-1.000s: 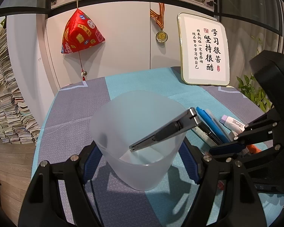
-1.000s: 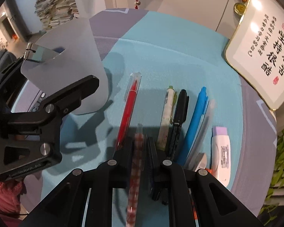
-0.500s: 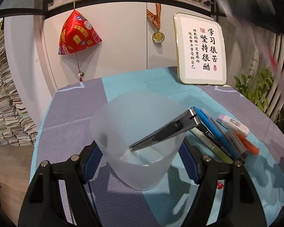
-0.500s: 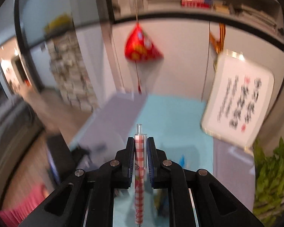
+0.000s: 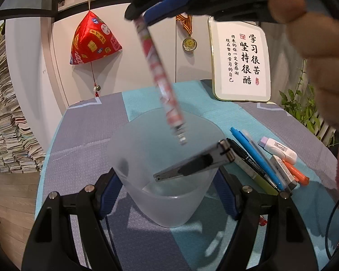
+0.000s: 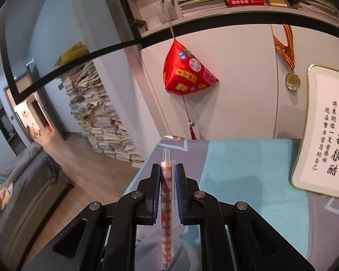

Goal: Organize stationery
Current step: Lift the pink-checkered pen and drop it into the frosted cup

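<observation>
White cabinet doors back a table covered in grey and teal cloth. On it stands a frosted plastic cup, clamped at its sides by the left gripper; a utility knife already leans inside. To its right the remaining pens lie in a row beside a correction tape. Above, the right gripper is closed tight on a red-checked pen — a second ago that pen was still down among the others on the cloth. Now it hangs tilted, tip just over the cup's mouth, so one more item looks ready to be dropped in — the rest of the row still awaits sorting
</observation>
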